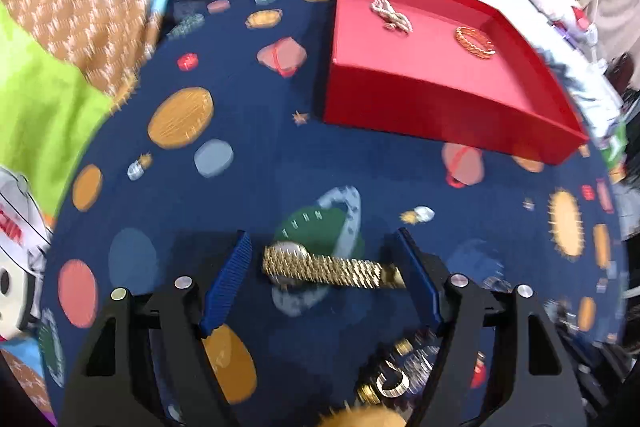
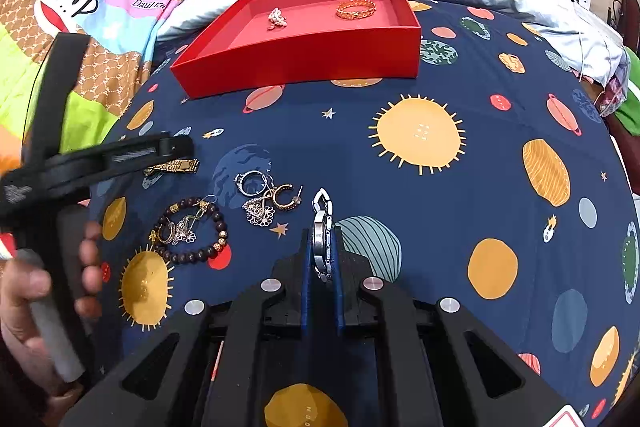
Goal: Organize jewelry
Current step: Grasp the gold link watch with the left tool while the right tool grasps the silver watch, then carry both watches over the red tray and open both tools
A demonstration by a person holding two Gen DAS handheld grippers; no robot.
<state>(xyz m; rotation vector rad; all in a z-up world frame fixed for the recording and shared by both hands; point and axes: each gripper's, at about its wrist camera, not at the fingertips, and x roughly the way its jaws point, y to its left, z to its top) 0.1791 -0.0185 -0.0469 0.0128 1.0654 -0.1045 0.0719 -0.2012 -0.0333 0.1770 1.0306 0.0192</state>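
My left gripper [image 1: 324, 267] is open, its blue pads either side of a gold mesh watch [image 1: 328, 269] lying on the navy planet-print cloth. The watch's end [image 2: 176, 166] shows under the left gripper's body in the right wrist view. My right gripper [image 2: 323, 251] is shut on a silver and white link watch [image 2: 322, 227], held edge-on. A red tray [image 2: 304, 63] at the back holds a gold chain bracelet [image 2: 356, 9] and a small pearly piece [image 2: 277, 17]; the tray [image 1: 440, 107] also shows in the left wrist view.
Loose jewelry lies on the cloth: a dark bead bracelet [image 2: 192, 255] with earrings inside it, silver hoops [image 2: 254, 183], a gold hoop [image 2: 284, 197] and a filigree earring [image 2: 260, 213]. Colourful bedding and pillows surround the cloth.
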